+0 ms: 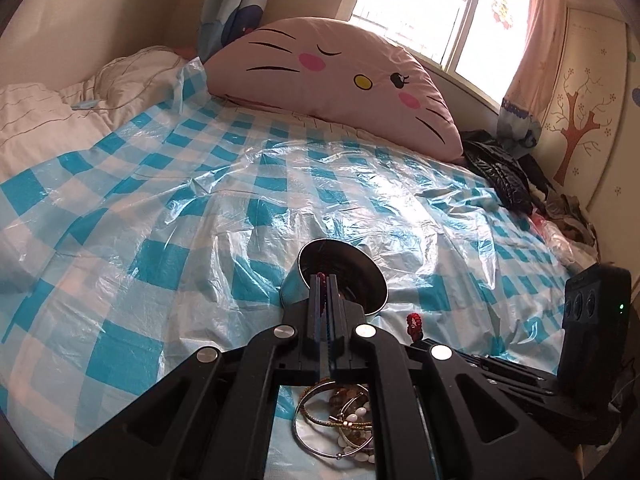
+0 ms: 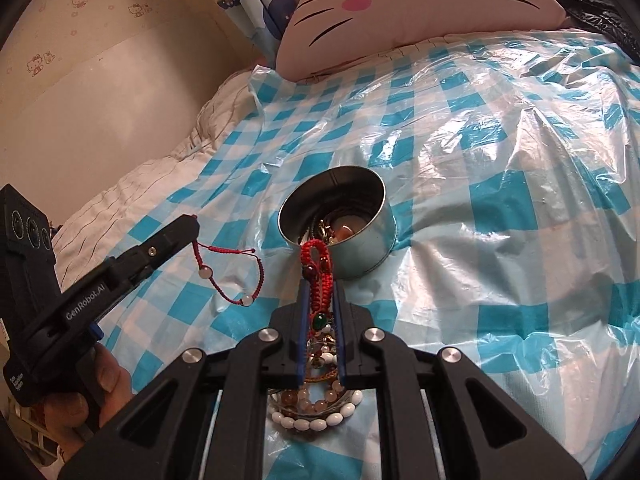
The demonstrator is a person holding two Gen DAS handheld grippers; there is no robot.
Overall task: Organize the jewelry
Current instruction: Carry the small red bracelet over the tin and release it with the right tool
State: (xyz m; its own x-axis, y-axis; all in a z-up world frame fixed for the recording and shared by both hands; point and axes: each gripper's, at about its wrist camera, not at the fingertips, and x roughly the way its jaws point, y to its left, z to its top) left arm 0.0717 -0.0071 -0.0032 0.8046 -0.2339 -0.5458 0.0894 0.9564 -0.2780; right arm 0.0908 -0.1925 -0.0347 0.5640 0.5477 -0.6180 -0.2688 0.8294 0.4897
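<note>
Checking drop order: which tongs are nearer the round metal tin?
Right. The right tongs, shut on a red braided bracelet, sit at the round metal tin; left tongs hang off to its left.

Most of the jewelry pile (image 1: pixel 340 424) in the left wrist view sits under the left hand-held gripper (image 1: pixel 325 280), so only a few bangles and white beads peek through the frame at 6 o'clock. Same deal on the right: the pile (image 2: pixel 316 404) is half covered by the right hand-held gripper (image 2: pixel 320 280). The metal tin (image 2: pixel 340 224) has stuff inside, but it's too dark and tangled to tell what. The pink cat pillow (image 2: pixel 408 4) is cut off at 12 o'clock, and the dark clothes (image 1: pixel 500 168) at 3 o'clock are just a blurry heap.
</note>
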